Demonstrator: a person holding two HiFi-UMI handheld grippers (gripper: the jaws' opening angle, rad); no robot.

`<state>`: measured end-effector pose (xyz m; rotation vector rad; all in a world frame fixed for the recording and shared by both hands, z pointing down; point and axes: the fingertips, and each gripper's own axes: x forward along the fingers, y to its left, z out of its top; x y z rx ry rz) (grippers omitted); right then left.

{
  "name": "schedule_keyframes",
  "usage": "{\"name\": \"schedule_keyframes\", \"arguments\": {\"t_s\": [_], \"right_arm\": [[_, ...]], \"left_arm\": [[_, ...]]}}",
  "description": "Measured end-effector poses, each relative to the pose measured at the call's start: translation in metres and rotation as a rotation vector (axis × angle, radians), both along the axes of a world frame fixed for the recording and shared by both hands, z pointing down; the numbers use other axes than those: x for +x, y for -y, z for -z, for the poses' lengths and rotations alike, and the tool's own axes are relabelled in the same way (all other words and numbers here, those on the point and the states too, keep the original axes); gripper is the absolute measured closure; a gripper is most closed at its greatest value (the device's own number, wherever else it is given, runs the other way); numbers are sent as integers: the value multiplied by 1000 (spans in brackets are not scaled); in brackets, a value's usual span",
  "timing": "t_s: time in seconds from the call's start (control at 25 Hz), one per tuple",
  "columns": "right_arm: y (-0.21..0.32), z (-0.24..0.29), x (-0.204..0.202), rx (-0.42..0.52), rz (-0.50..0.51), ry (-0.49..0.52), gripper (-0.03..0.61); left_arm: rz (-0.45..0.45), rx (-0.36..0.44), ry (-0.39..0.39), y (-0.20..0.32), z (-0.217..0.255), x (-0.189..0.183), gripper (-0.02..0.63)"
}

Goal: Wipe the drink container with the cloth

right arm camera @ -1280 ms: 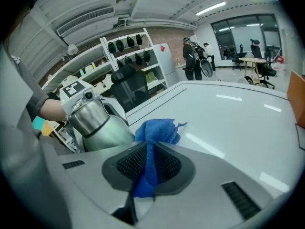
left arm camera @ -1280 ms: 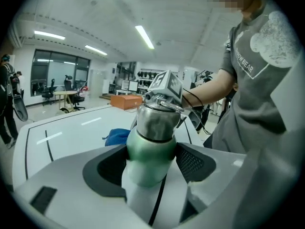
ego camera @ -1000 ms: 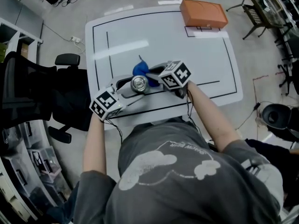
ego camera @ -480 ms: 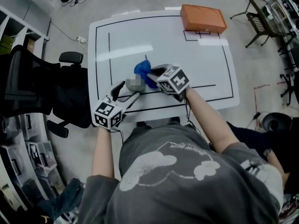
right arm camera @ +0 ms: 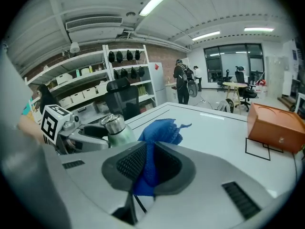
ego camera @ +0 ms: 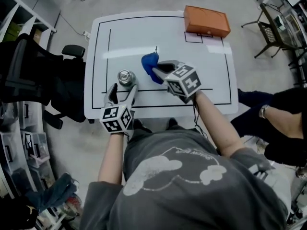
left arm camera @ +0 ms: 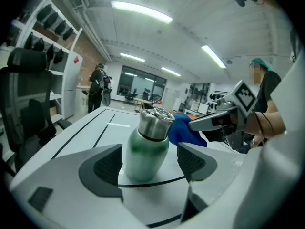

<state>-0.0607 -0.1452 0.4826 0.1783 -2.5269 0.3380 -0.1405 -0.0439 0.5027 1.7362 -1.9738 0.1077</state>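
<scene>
A green drink bottle (ego camera: 125, 76) with a steel cap stands upright on the white table (ego camera: 211, 80), left of centre. My left gripper (ego camera: 122, 87) sits just behind it, open, and the bottle (left arm camera: 145, 144) stands between the jaw tips with a gap on each side. My right gripper (ego camera: 160, 71) is shut on a blue cloth (ego camera: 149, 64) to the right of the bottle, a little apart from it. In the right gripper view the cloth (right arm camera: 161, 130) bunches out beyond the jaws, with the bottle (right arm camera: 116, 129) to its left.
An orange box (ego camera: 206, 21) lies at the table's far right corner. A black office chair (ego camera: 29, 80) and shelves stand to the left of the table. A person's dark sleeve with a watch (ego camera: 268, 112) reaches in at the right.
The bottle and my left gripper have shifted left, away from the cloth that was against the bottle before. The right gripper still holds the cloth.
</scene>
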Motion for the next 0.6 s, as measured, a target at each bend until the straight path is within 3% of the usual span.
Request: {"name": "schedule_keyframes", "arguments": {"t_s": [0.24, 0.32, 0.44, 0.6], "right_arm": [[-13, 15, 6, 28, 76, 20, 529], [-15, 16, 7, 31, 82, 20, 529], [-17, 18, 9, 40, 88, 17, 529], [-16, 27, 6, 47, 126, 44, 529]], "left_arm": [[276, -75, 52, 24, -3, -6, 249], [324, -110, 49, 26, -9, -11, 267], [304, -92, 63, 25, -10, -11, 278], [143, -56, 76, 27, -9, -6, 280]]}}
